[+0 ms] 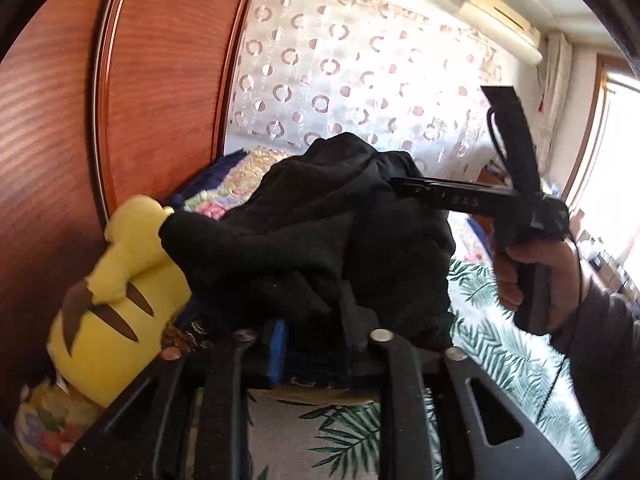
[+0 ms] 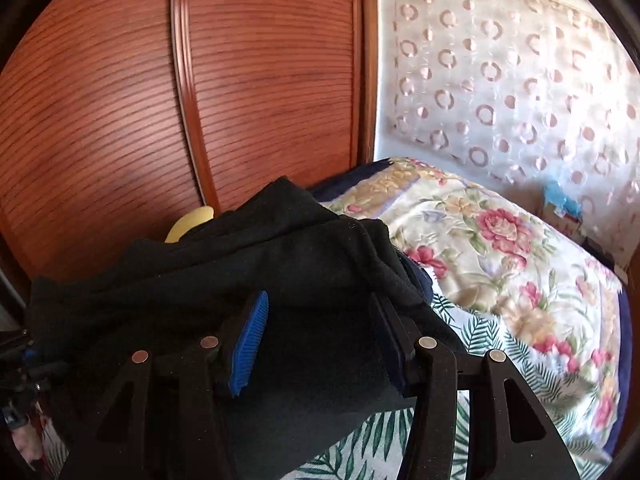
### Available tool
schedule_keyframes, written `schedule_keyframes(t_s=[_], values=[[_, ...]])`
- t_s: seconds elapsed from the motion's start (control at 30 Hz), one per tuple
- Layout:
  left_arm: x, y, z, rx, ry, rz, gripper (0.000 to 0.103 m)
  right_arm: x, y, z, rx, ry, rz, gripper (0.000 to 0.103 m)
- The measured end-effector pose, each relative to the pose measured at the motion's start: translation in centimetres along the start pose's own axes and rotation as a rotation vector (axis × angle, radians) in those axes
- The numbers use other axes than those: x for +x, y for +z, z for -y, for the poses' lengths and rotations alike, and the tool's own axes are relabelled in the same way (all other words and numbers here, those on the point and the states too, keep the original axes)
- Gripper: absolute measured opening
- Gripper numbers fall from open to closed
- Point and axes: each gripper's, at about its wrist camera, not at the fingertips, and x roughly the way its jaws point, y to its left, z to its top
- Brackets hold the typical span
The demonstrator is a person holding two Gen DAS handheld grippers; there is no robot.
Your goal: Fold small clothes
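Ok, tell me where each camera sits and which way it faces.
Left wrist: on the left claw, looking along it at the black garment; the right claw and the hand holding it show.
Right wrist: on the right claw, looking across the garment toward the wooden wardrobe; only its own fingers show.
Shared: garment, wardrobe, yellow plush, floral quilt.

left claw [image 1: 316, 344] behind black garment [image 1: 312, 232]

Yellow plush toy [image 1: 120, 288] beside wooden wardrobe [image 1: 160, 80], floral quilt [image 2: 500, 248], patterned curtain [image 1: 360, 80].
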Motion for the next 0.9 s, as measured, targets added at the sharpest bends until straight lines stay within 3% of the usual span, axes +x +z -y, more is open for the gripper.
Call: schedule_keyframes(t_s=[0.13, 0.2, 0.3, 0.6, 0.83, 0.9], values=[[-1.2, -0.2, 0.5, 0.064, 0.033, 0.029, 0.055, -3.2, -0.5, -0.9, 0.003, -0.039, 0.019, 0.054], [-2.0, -0.2, 0.7, 0.080, 0.032, 0.050, 0.074, -5.6, -1.4, -1.7, 0.011, -0.048, 0.036, 0.054], [-3.5, -0.4, 1.5, 0.120, 0.038, 0.083, 0.085, -8.6, -3.8, -3.2, 0.030, -0.067, 0.062, 0.054], [-6.4, -1.0, 4.5, 0.196, 0.004, 0.109, 0.086, -16.5, -11.3, -8.2, 0.114, -0.112, 0.131, 0.056], [-7.3, -2.3, 8.3, 0.233, -0.060, 0.091, 0.086, -21.5, -15.8, -9.8, 0.196, -0.179, 0.163, 0.081], [-7.5, -2.6, 9.4, 0.243, -0.078, 0.084, 0.086, -22.8, -16.5, -10.3, 0.212, -0.217, 0.175, 0.082]])
